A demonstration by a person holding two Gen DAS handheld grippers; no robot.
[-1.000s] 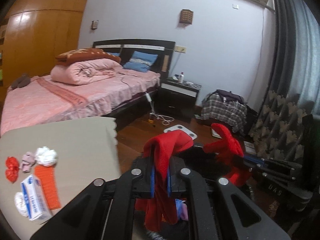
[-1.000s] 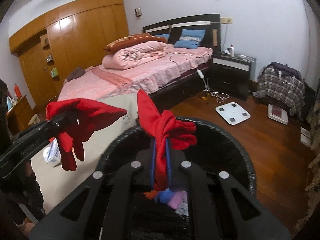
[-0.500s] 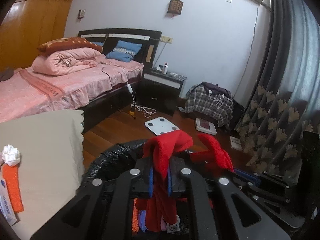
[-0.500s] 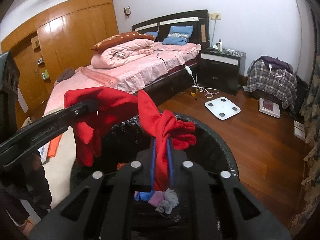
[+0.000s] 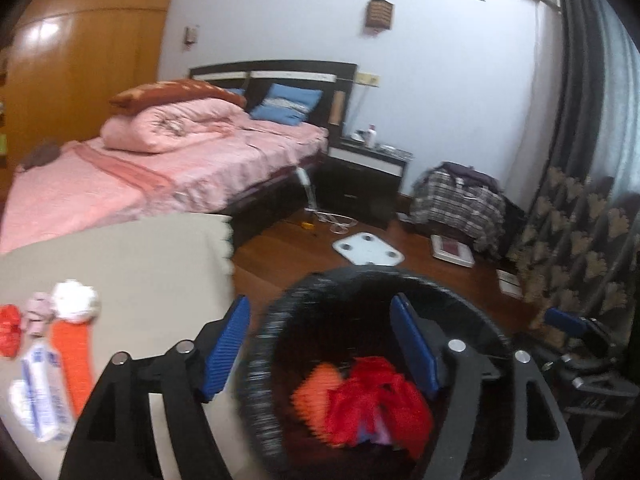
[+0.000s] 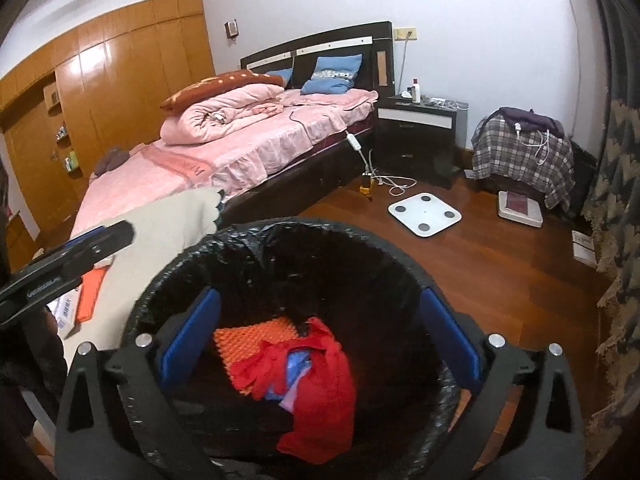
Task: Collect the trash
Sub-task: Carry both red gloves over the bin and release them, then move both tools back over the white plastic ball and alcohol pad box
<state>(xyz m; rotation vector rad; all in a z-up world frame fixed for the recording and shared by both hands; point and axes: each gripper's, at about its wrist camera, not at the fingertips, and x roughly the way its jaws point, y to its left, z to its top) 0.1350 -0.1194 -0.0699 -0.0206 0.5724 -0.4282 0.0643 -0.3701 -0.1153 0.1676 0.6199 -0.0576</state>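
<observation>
Both red cloths have dropped into the black-lined bin; left gripper and right gripper jaws, just opened wide, hold nothing.

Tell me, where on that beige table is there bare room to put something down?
The beige table is bare from its scalloped edge toward the bin. Its other end is crowded: white wad, orange strip, red scrap, and blue-and-white packet.
</observation>
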